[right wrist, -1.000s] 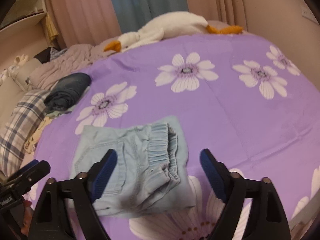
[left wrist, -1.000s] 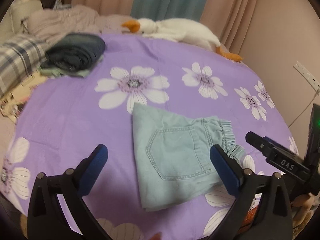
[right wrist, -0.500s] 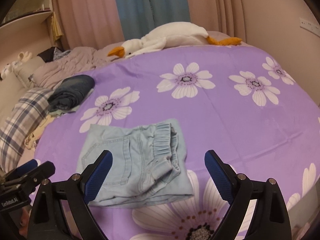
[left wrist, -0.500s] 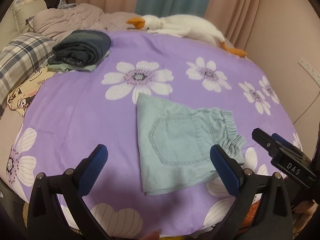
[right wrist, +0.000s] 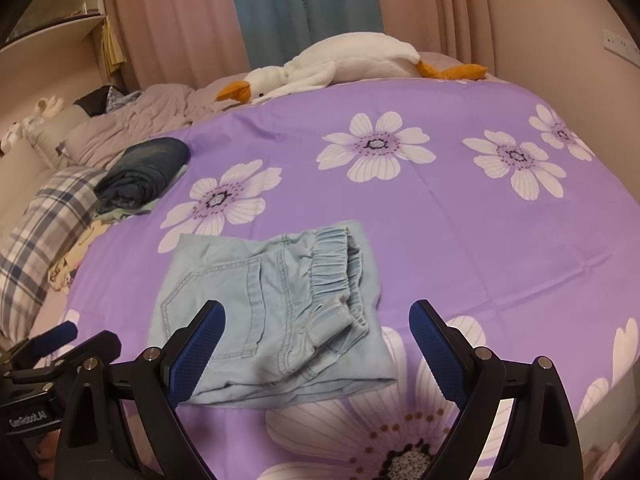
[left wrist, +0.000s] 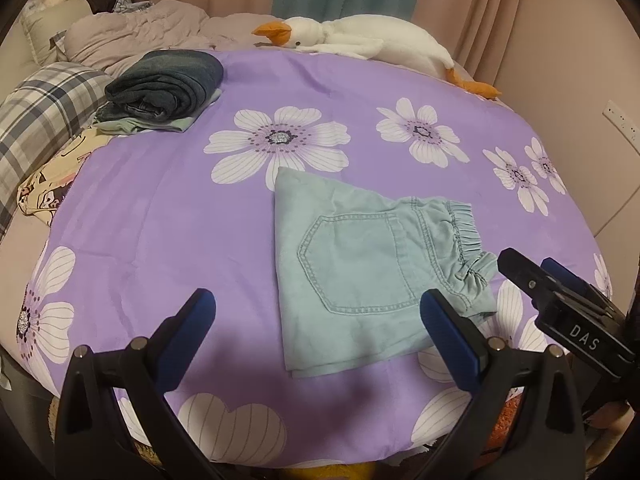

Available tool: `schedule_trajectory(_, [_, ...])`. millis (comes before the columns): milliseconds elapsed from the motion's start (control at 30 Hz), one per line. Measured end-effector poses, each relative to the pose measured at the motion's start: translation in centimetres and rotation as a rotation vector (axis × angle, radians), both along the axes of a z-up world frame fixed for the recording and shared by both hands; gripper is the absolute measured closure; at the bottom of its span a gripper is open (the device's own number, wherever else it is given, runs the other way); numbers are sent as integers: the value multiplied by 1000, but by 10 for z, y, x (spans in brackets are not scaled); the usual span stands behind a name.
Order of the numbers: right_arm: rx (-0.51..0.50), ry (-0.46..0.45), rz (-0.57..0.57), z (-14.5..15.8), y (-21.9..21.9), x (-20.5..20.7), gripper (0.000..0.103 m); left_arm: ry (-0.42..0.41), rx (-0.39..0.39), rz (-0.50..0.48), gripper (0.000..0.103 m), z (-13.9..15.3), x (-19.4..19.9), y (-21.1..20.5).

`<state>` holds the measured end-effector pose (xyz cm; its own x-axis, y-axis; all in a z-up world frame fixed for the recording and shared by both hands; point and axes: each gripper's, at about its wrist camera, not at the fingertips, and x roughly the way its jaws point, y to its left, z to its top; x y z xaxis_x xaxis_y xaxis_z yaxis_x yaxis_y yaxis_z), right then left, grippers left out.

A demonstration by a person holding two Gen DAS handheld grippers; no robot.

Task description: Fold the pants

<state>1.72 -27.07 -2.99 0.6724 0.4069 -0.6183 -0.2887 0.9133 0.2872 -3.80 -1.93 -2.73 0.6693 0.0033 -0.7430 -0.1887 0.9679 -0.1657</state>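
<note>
The pale blue denim shorts lie folded into a compact, roughly square bundle on the purple floral bedspread, at about 1 o'clock from the middle of the left wrist view and just left of centre in the right wrist view. A stitched back pocket faces up in the middle of the bundle, and the gathered elastic waistband is doubled over on itself along the side toward 3 o'clock, its ruffled layers stacked and slightly lifted. The lower edge shows several layers of fabric lying one on another, with a small loose corner at 7 o'clock in the left view. The left gripper hovers above the near edge of the bed with its blue-padded fingers spread wide and nothing between them; its right finger overlaps the shorts' lower right corner in the picture, though I cannot tell whether it touches the cloth. The right gripper is likewise released, its jaws wide apart and framing the bundle's near edge, gripping nothing. At 10 o'clock, well apart from the shorts, a stack of folded clothes topped by dark jeans sits near a plaid pillow. A white plush goose lies along the far edge of the bed at 12 o'clock, before the curtains.
</note>
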Motion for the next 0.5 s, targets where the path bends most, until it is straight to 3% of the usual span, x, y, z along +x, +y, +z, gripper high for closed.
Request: schedule_trajectory(500, [-20, 10, -18, -2, 0, 0, 10, -21, -7, 10, 1, 3, -4, 2])
